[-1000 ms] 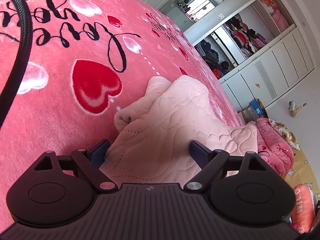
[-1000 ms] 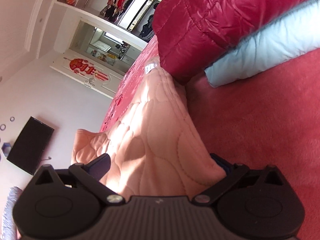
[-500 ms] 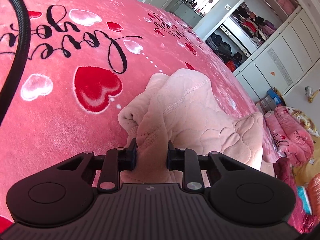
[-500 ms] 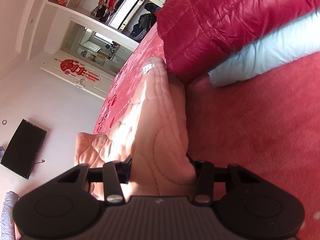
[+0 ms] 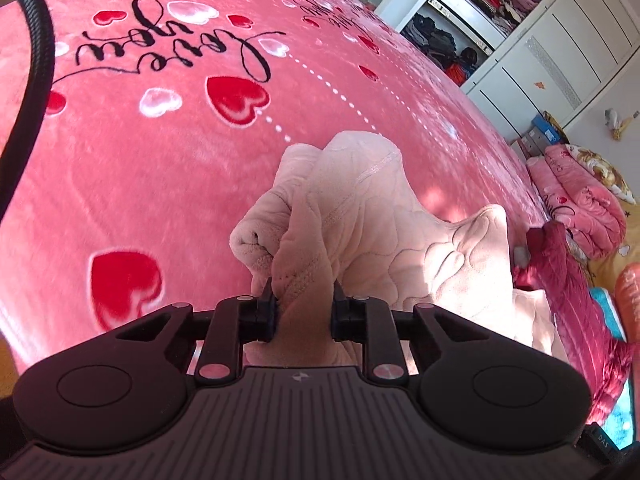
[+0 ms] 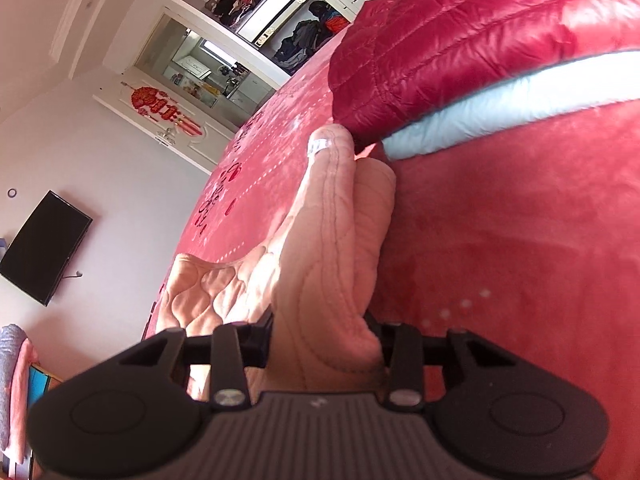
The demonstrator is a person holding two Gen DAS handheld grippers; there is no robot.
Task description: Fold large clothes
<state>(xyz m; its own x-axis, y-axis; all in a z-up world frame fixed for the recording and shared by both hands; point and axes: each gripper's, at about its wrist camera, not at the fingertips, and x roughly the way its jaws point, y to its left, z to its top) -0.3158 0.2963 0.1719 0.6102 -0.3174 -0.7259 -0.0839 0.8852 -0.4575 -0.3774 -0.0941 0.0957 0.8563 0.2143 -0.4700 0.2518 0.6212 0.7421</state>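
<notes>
Pink quilted garment [image 5: 384, 236] lies bunched on a bed under a pink blanket [image 5: 160, 184] printed with red hearts. Its near end is gathered and pinched between the pads of the left gripper [image 5: 304, 312], whose jaws have just been closing on the fabric. Right gripper [image 6: 324, 340] clamps another thick fold of the same garment [image 6: 320, 264], its jaws also just closing. Beside that fold sits a red puffer jacket [image 6: 460, 44].
</notes>
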